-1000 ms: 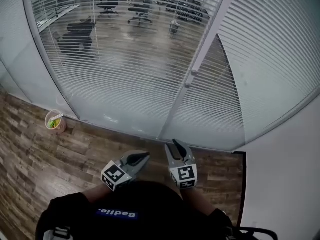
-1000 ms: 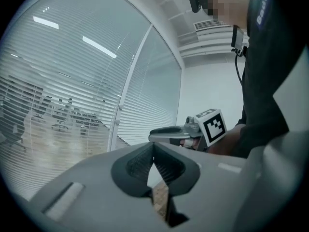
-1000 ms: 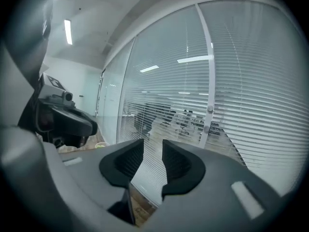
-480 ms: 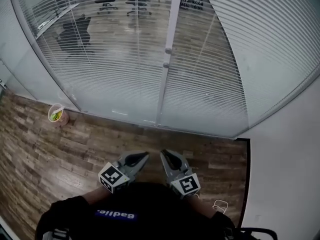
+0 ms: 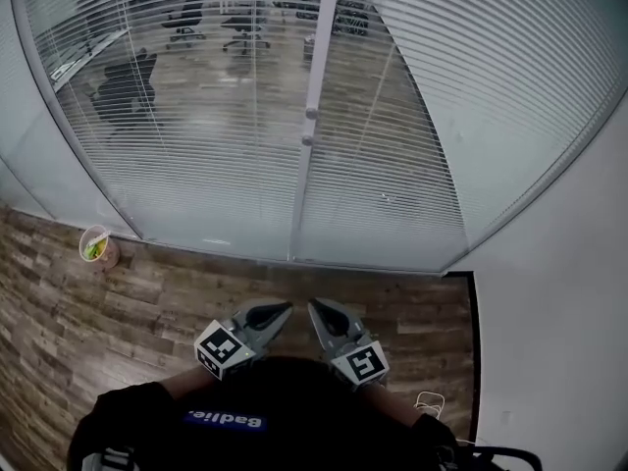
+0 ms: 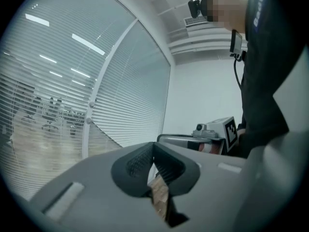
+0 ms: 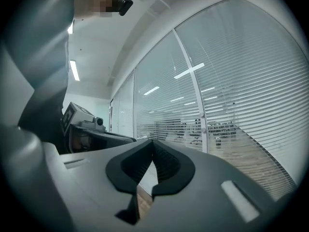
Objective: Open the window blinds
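White slatted blinds (image 5: 216,135) cover the glass wall in front of me, behind a white upright post (image 5: 299,194) with two small knobs (image 5: 311,113). The left panel's slats let the office behind show through; the right panel (image 5: 491,86) looks more shut. My left gripper (image 5: 286,308) and right gripper (image 5: 314,305) are held close together low above the floor, well short of the glass. The left gripper (image 6: 153,146) is shut and empty. The right gripper (image 7: 153,143) has just been closing, and its pads now meet with nothing between them. The blinds (image 7: 241,81) also show ahead in the right gripper view.
A paper cup (image 5: 96,246) with something green in it stands on the wood floor (image 5: 118,312) by the glass at the left. A white wall (image 5: 559,312) closes the right side. Office chairs (image 5: 123,86) stand behind the glass.
The right gripper's jaws have closed, and it has turned its tip toward the left gripper. Both grippers sit lower in the picture, farther from the glass. The post now appears further left.
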Tool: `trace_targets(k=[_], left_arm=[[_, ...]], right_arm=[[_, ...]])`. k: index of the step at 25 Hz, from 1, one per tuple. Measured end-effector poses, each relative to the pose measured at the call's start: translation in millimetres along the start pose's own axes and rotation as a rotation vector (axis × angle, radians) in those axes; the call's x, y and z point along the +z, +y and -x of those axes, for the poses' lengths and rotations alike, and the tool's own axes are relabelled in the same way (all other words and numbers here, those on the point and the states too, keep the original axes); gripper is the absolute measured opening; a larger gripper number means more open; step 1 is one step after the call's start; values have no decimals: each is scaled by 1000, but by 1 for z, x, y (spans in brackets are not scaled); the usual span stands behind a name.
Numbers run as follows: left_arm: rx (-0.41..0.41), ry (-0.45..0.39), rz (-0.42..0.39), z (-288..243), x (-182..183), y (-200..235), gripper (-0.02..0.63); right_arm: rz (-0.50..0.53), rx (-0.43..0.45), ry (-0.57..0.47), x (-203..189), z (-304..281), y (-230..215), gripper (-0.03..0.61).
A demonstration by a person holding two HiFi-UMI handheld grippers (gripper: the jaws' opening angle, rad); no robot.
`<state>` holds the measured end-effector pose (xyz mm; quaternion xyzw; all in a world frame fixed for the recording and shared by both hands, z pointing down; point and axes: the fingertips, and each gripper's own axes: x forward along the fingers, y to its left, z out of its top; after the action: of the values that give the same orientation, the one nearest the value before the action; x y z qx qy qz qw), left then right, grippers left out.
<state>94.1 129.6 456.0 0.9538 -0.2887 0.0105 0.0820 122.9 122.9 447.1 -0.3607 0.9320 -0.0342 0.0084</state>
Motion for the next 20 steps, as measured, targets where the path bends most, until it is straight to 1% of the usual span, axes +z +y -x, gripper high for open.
trace_targets(k=[3, 8, 14, 20], left_arm=[[-11, 2, -4, 5, -2, 4, 0], [-17, -3, -9, 10, -2, 7, 0], [-29, 3, -11, 12, -3, 6, 0], [-28, 4, -16, 12, -1, -5, 0]], right_arm=[[26, 6, -3, 4, -7, 7, 2], [37, 1, 20, -2, -12, 12, 2], [32, -8, 24, -2, -13, 14, 2], [43, 0, 35, -11, -1, 14, 2]])
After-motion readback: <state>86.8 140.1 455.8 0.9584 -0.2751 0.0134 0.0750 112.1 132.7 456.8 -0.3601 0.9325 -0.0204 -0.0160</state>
